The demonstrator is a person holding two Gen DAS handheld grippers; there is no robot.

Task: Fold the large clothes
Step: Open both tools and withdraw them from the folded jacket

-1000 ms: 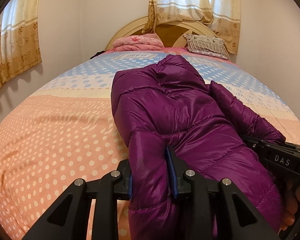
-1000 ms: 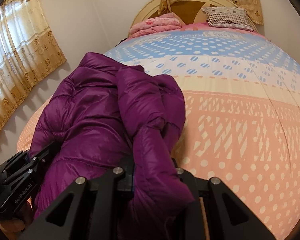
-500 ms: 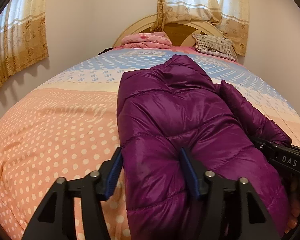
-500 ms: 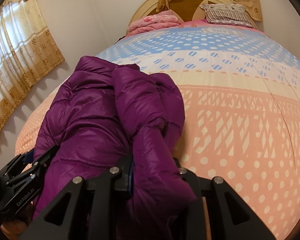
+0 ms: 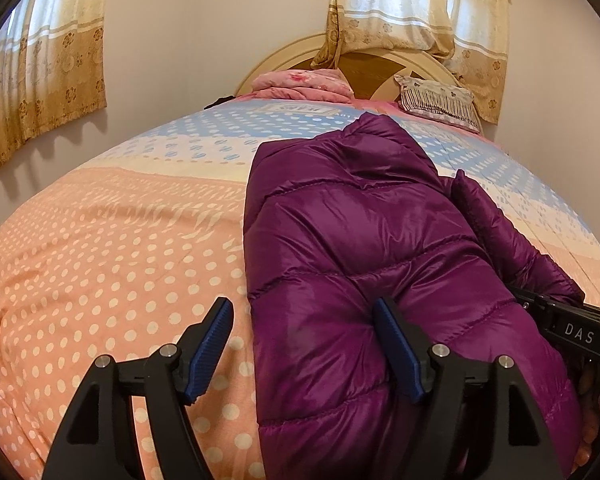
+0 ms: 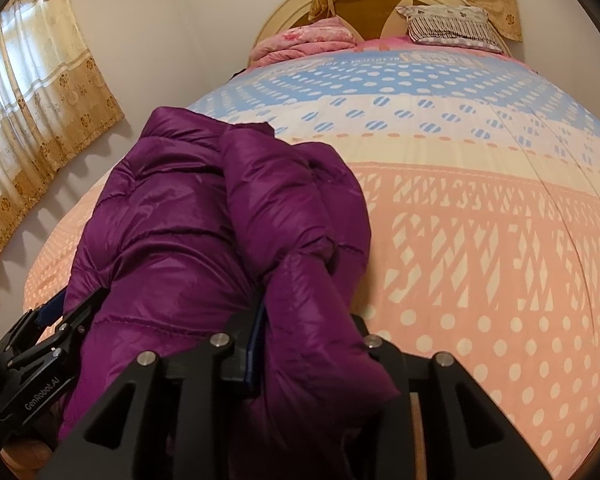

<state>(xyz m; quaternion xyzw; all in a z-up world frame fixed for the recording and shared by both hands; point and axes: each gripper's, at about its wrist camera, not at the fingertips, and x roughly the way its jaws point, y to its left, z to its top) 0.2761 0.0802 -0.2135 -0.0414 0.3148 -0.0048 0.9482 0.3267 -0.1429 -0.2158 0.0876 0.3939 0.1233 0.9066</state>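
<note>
A: Left gripper (image 5: pixel 304 344), state?
B: Fingers wide. They have just been opening. The left blue pad (image 5: pixel 214 342) stands over the dotted bedspread (image 5: pixel 100 260), clear of fabric. The right pad lies against the purple puffer jacket (image 5: pixel 360 260), whose left edge sits between the two fingers; no pinch.

A: Right gripper (image 6: pixel 300 344)?
B: Fingers narrow, and they have just been opening a little. A bunched fold of the jacket (image 6: pixel 172 220), a sleeve by the look of it, fills the gap and spills back over the frame. Only the left pad (image 6: pixel 256 344) shows, touching fabric; the right one is hidden under it. I cannot tell whether the fold is pressed or merely resting there.

A: Where does the jacket lie?
B: On the bed, stretching ahead of both pairs of fingers, folded lengthwise, hood end far from them.

A: Beyond the fingertips?
B: A pink folded quilt (image 5: pixel 300 86) and a fringed pillow (image 5: pixel 436 98) by the headboard (image 5: pixel 364 68); curtains (image 5: pixel 40 80) off to the left.
</note>
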